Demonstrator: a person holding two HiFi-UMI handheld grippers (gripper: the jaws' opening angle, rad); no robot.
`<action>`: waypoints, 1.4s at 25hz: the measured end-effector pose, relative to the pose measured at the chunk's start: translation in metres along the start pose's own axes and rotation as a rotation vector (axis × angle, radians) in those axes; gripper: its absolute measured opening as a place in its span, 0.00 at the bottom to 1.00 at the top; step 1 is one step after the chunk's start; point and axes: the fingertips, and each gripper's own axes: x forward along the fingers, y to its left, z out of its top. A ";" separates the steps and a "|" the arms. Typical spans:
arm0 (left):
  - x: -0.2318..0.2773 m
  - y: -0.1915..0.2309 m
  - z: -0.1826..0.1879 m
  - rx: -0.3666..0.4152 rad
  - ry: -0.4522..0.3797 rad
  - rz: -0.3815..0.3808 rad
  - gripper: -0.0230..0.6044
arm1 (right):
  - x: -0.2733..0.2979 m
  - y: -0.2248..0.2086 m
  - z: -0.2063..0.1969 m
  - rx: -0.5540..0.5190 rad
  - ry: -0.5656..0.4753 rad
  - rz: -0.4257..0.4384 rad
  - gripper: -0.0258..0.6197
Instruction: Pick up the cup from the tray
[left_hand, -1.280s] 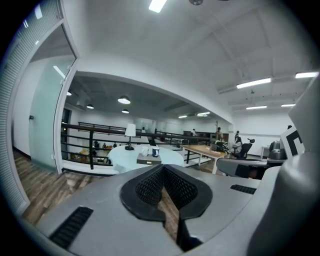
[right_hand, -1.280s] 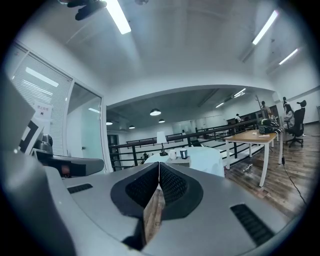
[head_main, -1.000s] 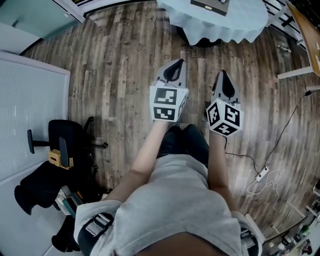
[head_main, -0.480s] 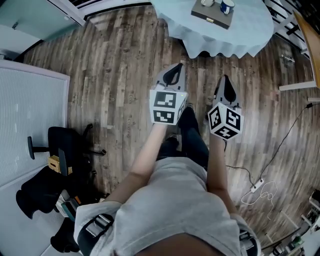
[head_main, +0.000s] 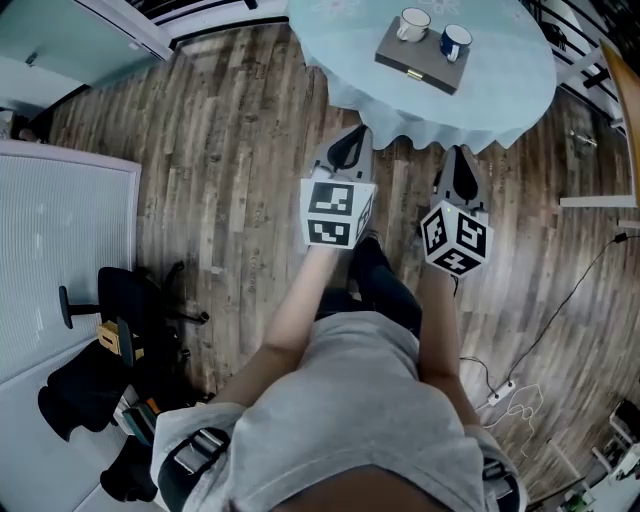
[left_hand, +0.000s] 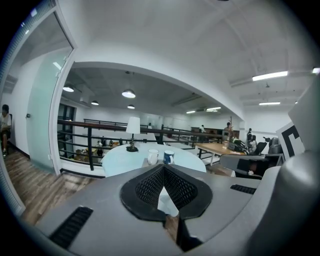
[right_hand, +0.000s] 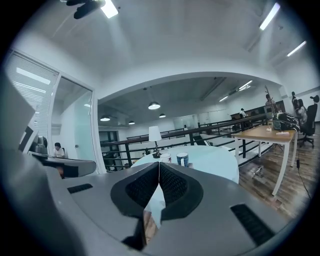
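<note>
A white cup (head_main: 413, 24) and a blue cup (head_main: 455, 42) stand side by side on a brown tray (head_main: 420, 60), on a round table under a pale blue cloth (head_main: 500, 80). My left gripper (head_main: 355, 132) and right gripper (head_main: 456, 152) are held out side by side over the wooden floor, short of the table's near edge, both shut and empty. Past the closed jaws in the left gripper view, the white cup (left_hand: 153, 156) and blue cup (left_hand: 168, 157) show ahead. The right gripper view shows the white cup (right_hand: 165, 158) and blue cup (right_hand: 183, 159) too.
A table lamp (left_hand: 132, 132) stands at the table's far side, with a black railing (left_hand: 90, 125) behind it. A black office chair (head_main: 130, 290) and a white partition (head_main: 60, 230) are at the left. A cable with a power strip (head_main: 497, 396) lies on the floor at right, near a wooden desk (right_hand: 260, 132).
The table has slid down into the head view, and the tray with both cups now shows whole. Both grippers have come closer to the table's edge, still shut.
</note>
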 end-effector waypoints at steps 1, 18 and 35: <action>0.010 0.001 0.003 -0.002 -0.001 0.003 0.05 | 0.009 -0.005 0.002 -0.003 -0.001 0.002 0.05; 0.102 0.004 0.022 0.002 0.029 0.013 0.05 | 0.090 -0.055 0.011 0.022 0.023 -0.006 0.05; 0.217 0.047 0.032 -0.010 0.049 -0.045 0.05 | 0.203 -0.082 0.009 0.034 0.054 -0.061 0.05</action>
